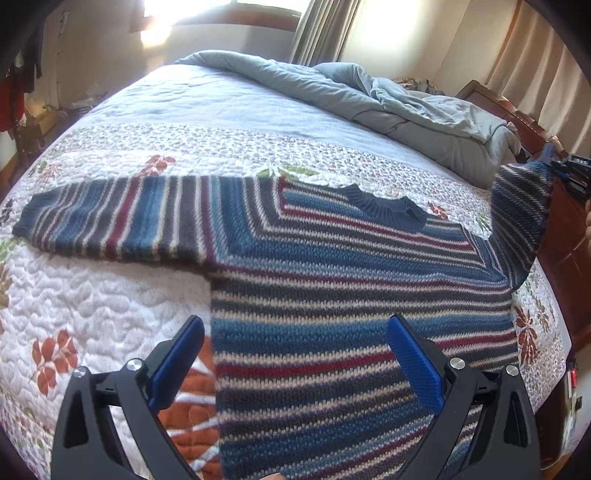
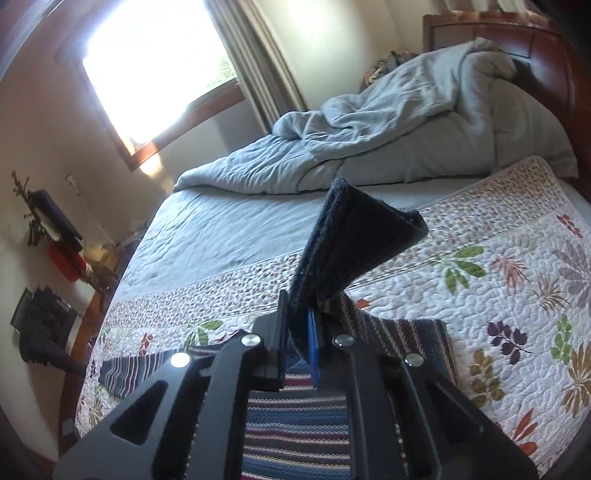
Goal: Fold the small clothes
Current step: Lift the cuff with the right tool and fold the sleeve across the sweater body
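A striped knit sweater (image 1: 332,280) in blue, grey, red and cream lies flat on the quilted bed, collar away from me. Its left sleeve (image 1: 110,221) lies stretched out flat to the left. My left gripper (image 1: 295,328) is open and empty, hovering over the sweater's lower body. My right gripper (image 2: 301,314) is shut on the dark ribbed cuff (image 2: 351,236) of the right sleeve and holds it lifted off the bed. In the left wrist view the raised right sleeve (image 1: 521,206) and right gripper (image 1: 565,166) show at the far right.
The floral white quilt (image 1: 92,314) covers the bed. A rumpled grey-blue duvet (image 1: 388,96) is piled at the far end by the wooden headboard (image 2: 498,33). A window (image 2: 155,70) with curtains is behind. Cluttered furniture (image 2: 55,240) stands left of the bed.
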### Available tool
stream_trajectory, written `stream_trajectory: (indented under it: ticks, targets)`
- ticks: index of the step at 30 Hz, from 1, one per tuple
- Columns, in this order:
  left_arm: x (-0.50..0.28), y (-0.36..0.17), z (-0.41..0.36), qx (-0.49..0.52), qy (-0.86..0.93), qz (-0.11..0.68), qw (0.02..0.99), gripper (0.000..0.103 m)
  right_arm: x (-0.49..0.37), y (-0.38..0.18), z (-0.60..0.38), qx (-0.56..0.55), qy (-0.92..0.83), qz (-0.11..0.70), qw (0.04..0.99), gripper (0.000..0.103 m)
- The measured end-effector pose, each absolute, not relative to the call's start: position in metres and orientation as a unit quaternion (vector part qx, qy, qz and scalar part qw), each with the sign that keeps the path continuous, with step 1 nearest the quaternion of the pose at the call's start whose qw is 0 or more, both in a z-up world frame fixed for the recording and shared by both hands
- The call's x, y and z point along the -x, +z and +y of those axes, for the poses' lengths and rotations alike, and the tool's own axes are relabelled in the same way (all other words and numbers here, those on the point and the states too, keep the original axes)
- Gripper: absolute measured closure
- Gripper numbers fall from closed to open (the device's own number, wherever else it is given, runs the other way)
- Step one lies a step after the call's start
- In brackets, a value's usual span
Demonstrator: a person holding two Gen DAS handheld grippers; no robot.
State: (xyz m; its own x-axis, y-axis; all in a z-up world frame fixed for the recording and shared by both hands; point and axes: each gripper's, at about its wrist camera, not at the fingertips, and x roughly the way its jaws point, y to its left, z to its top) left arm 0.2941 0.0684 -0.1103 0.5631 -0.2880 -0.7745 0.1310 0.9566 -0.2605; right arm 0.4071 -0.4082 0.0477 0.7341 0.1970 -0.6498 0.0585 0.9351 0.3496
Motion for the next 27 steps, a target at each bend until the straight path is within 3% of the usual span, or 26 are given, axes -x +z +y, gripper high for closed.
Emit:
stream_trajectory:
  ticks: [11,27]
  targets:
    - [-0.333,-0.126,0.071,0.110,-0.148,0.446,0.876,0.004,-0.432,-0.003,-0.290,-0.115,0.063,0.397,0.908,0.095]
    - [-0.336,-0.153,0.091,0.167,-0.164,0.455,0.859,0.004,-0.404,-0.147,-0.105,0.218,0.068,0.417,0.880,0.093]
